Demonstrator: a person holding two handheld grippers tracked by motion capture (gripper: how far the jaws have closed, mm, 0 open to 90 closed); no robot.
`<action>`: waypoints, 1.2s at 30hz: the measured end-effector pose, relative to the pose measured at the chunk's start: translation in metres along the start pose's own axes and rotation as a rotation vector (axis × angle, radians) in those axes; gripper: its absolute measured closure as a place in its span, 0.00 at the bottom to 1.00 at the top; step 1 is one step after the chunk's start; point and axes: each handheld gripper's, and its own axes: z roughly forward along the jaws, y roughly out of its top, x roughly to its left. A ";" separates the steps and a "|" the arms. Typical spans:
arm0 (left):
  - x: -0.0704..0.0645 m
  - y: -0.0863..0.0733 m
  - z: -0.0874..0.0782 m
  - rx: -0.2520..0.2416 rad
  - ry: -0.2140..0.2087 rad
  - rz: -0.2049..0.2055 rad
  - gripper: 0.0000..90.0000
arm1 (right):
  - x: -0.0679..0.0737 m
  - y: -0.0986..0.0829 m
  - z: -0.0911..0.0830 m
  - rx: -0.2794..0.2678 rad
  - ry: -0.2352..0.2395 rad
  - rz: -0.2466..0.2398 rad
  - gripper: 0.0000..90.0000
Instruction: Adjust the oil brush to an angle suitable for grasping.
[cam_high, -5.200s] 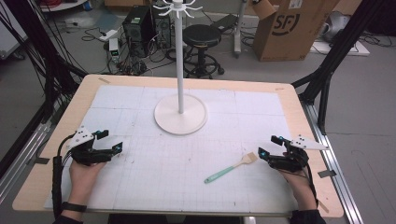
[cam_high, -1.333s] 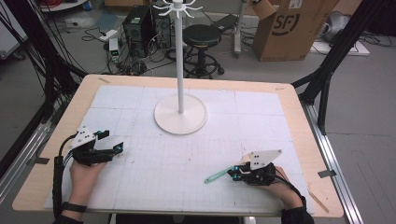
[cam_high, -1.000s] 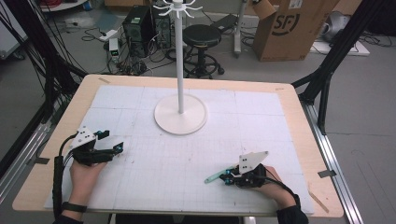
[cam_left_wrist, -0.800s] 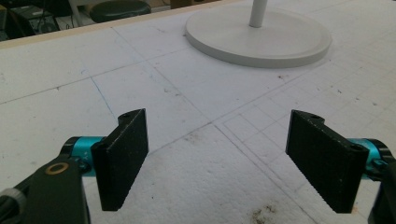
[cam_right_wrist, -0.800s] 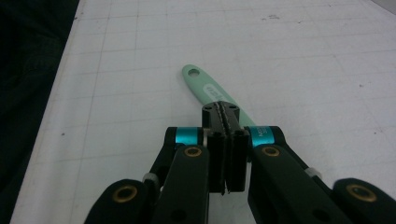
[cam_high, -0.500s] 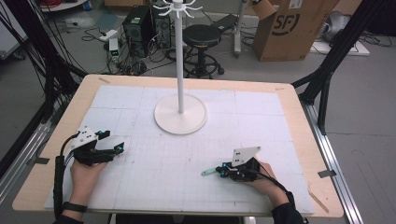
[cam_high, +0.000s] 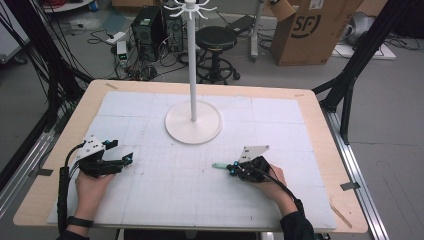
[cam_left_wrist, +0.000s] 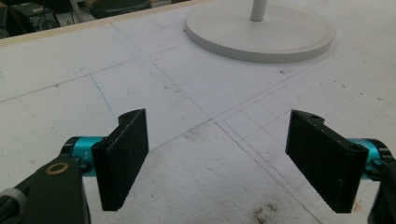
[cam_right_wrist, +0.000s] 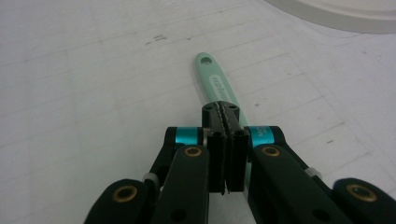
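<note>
A slim mint-green plastic handle with a small hanging hole at its tip (cam_right_wrist: 216, 81) lies flat on the white gridded foam board (cam_high: 200, 195) that covers the pale wooden table (cam_high: 320, 115), and we see it caught between the jaws of the right gripper (cam_right_wrist: 226, 123), which are pressed together on it so that no gap shows between the pads. From above, we make out the free end of the handle (cam_high: 218, 166) poking out to the left of that gripper (cam_high: 234, 169), right of the board's centre and in front of the stand; the rest of the utensil is hidden under the tool and the person's right hand (cam_high: 267, 177), so we cannot tell what its other end is. Behind it stands a tall white metal rack with a round disc base (cam_high: 193, 122) and a thin pole topped by short hooks, its base well apart from the handle. Over at the board's left side, we find the left gripper (cam_high: 122, 160) resting in the person's left hand (cam_high: 92, 182), its two black jaws spread wide with nothing between them (cam_left_wrist: 217, 158), pointed toward the rack's base (cam_left_wrist: 261, 30). Beyond the table we see a black round stool (cam_high: 216, 37) and a brown cardboard box (cam_high: 315, 27) on the floor.
</note>
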 end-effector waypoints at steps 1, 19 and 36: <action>0.000 0.000 0.000 0.000 0.000 0.001 0.24 | -0.002 0.001 0.001 -0.001 -0.016 0.011 1.00; -0.001 0.000 0.000 -0.001 -0.002 0.009 0.24 | -0.022 -0.001 -0.027 -0.167 -0.102 0.175 0.75; 0.003 -0.001 -0.002 -0.014 -0.023 -0.014 0.22 | -0.046 -0.052 -0.090 -0.396 -0.192 0.334 0.18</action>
